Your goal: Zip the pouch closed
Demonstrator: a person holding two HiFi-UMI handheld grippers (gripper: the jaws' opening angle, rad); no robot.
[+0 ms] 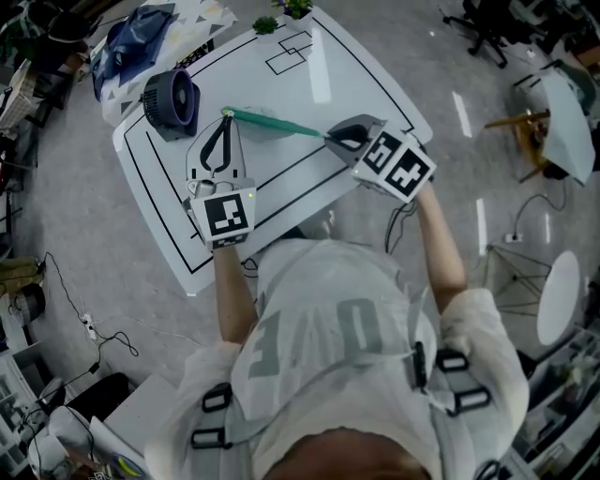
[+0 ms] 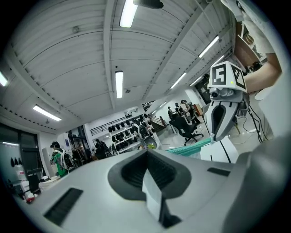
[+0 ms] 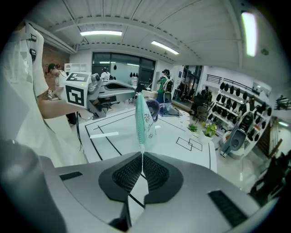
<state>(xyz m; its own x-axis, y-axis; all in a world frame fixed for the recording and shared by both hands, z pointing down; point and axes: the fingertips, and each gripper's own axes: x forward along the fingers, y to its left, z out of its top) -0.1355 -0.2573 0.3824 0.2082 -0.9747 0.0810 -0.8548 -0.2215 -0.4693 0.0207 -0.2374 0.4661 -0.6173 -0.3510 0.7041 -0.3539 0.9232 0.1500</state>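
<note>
A slim teal pouch [image 1: 277, 123] hangs stretched over the white table [image 1: 319, 70] between my two grippers. My left gripper [image 1: 226, 116] is shut at the pouch's left end, and the head view shows its tips right on that end. In the left gripper view the shut jaws [image 2: 146, 152] hide the grip itself, and the pouch [image 2: 191, 146] runs off right towards the right gripper [image 2: 213, 136]. My right gripper [image 1: 330, 138] is shut on the thin zipper pull [image 3: 142, 154] at the other end. The pouch [image 3: 142, 119] stands edge-on just beyond the right gripper [image 3: 142, 158].
A dark round fan [image 1: 171, 101] sits on the table's left part, close to the left gripper. A blue bag [image 1: 131, 42] lies beyond the table's corner. Small plants [image 1: 265, 25] stand at the far edge. Black lines mark the tabletop. Office chairs [image 1: 487, 23] and cables surround the table.
</note>
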